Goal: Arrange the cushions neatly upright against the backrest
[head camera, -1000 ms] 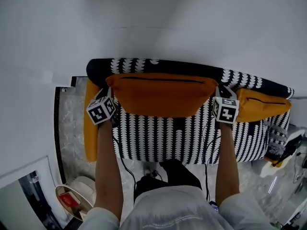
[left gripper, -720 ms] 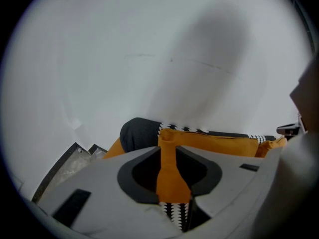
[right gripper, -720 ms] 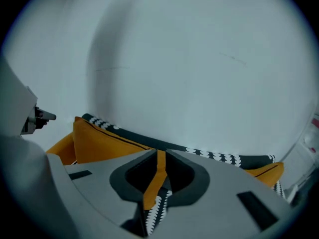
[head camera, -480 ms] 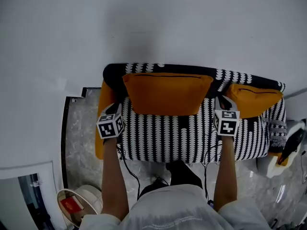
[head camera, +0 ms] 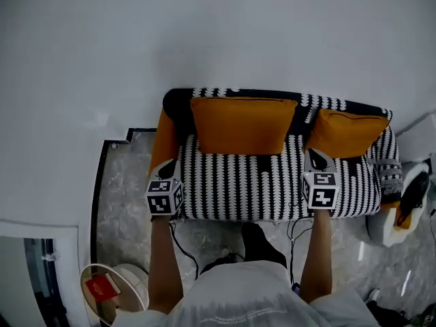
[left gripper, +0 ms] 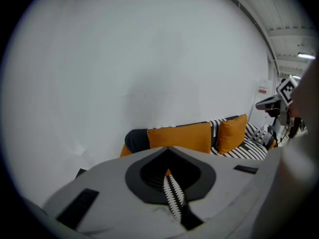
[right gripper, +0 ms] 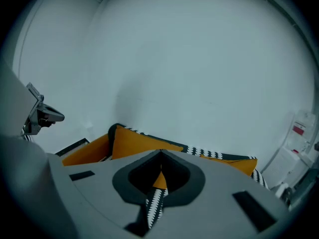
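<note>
A large orange cushion point(head camera: 240, 125) stands upright against the backrest of the black-and-white patterned sofa point(head camera: 259, 189). A smaller orange cushion point(head camera: 346, 133) leans on the backrest to its right. Both show in the left gripper view, large point(left gripper: 182, 137) and small point(left gripper: 232, 132). My left gripper point(head camera: 168, 170) hangs over the seat's front left corner, clear of the cushions. My right gripper point(head camera: 315, 159) is over the seat in front of the smaller cushion. Both have just been closing and are shut with nothing between them, left point(left gripper: 167, 149) and right point(right gripper: 160, 154).
An orange armrest point(head camera: 165, 142) flanks the sofa's left end. A white wall rises behind the sofa. A round white bin point(head camera: 112, 288) with something red in it sits on the marble floor at lower left. Cables point(head camera: 178, 240) trail below the sofa front. Clutter point(head camera: 407, 199) stands at the right end.
Both grippers let go of the large cushion's ends and drew back toward the seat's front edge. The cushion stays upright against the backrest. The view pulled back from the sofa.
</note>
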A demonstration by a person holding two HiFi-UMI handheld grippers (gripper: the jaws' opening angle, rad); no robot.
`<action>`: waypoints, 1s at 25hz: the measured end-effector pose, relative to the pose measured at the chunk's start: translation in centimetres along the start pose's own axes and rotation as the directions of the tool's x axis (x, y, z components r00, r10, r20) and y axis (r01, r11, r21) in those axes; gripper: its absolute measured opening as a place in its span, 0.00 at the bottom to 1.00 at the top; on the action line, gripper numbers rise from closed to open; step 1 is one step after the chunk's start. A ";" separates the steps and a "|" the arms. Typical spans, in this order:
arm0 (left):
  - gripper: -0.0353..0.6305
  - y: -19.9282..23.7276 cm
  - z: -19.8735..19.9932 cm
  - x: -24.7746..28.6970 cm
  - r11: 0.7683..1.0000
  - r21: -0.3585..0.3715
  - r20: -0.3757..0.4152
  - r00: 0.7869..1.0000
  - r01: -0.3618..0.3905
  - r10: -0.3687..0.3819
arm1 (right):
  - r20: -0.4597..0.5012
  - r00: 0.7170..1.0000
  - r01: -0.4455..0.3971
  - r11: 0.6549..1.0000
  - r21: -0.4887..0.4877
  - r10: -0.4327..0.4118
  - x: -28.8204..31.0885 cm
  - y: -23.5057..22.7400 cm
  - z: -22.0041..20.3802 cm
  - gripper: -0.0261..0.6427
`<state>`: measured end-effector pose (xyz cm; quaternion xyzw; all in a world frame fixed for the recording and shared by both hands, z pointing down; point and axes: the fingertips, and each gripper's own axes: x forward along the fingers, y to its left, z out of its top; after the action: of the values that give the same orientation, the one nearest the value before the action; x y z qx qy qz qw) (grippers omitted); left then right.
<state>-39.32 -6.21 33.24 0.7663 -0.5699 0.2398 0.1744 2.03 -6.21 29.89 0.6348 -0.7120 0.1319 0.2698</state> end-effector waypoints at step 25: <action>0.06 -10.9 2.3 -25.3 0.972 0.222 0.327 0.932 0.083 -0.154 | 0.297 0.951 -0.063 0.993 -0.101 0.090 -26.9 9.4 1.3 0.05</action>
<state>-34.41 15.71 17.09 0.8432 -0.5165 0.1491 0.0073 -6.13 17.01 15.44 0.6065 -0.7740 0.0115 0.1814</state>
